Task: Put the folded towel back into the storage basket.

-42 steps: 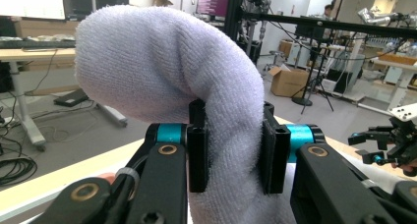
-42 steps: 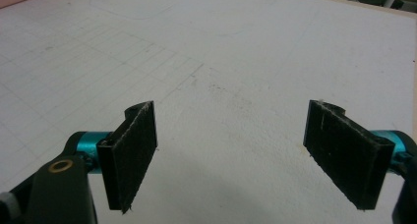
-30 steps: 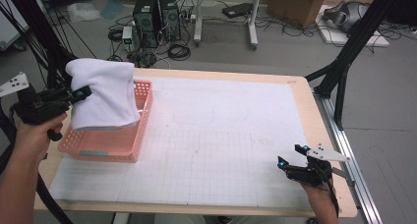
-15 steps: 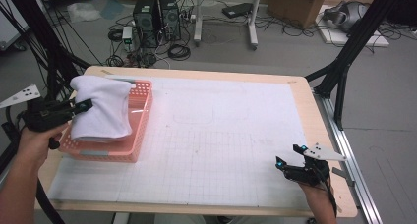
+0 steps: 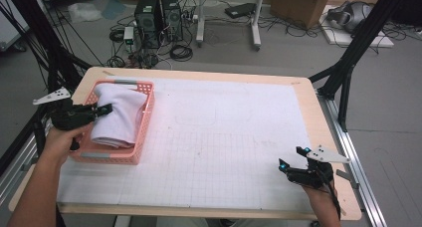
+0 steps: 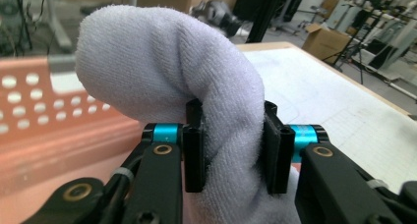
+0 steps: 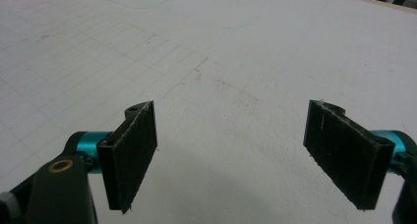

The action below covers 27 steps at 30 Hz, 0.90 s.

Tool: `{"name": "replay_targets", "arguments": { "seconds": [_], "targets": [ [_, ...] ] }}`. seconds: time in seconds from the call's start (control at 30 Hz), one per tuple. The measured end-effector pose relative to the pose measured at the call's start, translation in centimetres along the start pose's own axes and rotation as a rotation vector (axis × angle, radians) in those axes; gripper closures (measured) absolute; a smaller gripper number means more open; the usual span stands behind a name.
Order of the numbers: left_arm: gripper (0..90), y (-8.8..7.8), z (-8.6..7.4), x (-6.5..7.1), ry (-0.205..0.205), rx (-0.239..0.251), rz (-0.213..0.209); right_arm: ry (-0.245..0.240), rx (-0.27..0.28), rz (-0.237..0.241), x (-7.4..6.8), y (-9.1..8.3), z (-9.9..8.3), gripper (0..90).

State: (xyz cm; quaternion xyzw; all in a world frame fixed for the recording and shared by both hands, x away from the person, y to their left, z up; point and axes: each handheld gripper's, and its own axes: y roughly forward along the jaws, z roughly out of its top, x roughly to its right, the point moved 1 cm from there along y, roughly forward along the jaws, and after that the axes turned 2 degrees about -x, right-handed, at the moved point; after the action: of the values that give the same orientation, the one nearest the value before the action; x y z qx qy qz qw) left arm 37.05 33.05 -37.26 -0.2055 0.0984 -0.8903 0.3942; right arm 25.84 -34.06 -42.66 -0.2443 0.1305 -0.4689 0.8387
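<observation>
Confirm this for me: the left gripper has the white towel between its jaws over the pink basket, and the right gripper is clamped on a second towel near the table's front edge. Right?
Not quite. The left gripper does hold the white towel over the pink basket, its jaws just easing wider. But the right gripper holds nothing: the right gripper view shows its jaws wide apart over the bare table.

High view looks down over the table [image 5: 224, 137]; claw views sit close, sharing its gridded top

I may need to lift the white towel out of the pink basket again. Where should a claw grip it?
Grip the towel at its raised folded hump, coming from the basket's open top: that ridge bulges above the rim, giving both pads cloth to pinch.
</observation>
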Motion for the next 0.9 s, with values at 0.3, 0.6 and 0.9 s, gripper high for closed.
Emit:
{"name": "replay_targets", "arguments": {
  "seconds": [0.3,0.6,0.9],
  "targets": [
    [52.0,0.3,-0.3,-0.9,-0.063,-0.118,0.133,0.0,0.0,-0.003,0.0,0.0,0.0,19.3],
    [37.8,-1.6,1.3,-0.4,-0.055,-0.014,0.334,0.001,-0.002,-0.002,0.0,-0.1,0.0,19.3],
    [37.8,2.5,0.2,0.6,-0.015,-0.285,0.393,-0.007,-0.005,0.0,-0.1,0.0,0.0,19.3]
  ]
}}
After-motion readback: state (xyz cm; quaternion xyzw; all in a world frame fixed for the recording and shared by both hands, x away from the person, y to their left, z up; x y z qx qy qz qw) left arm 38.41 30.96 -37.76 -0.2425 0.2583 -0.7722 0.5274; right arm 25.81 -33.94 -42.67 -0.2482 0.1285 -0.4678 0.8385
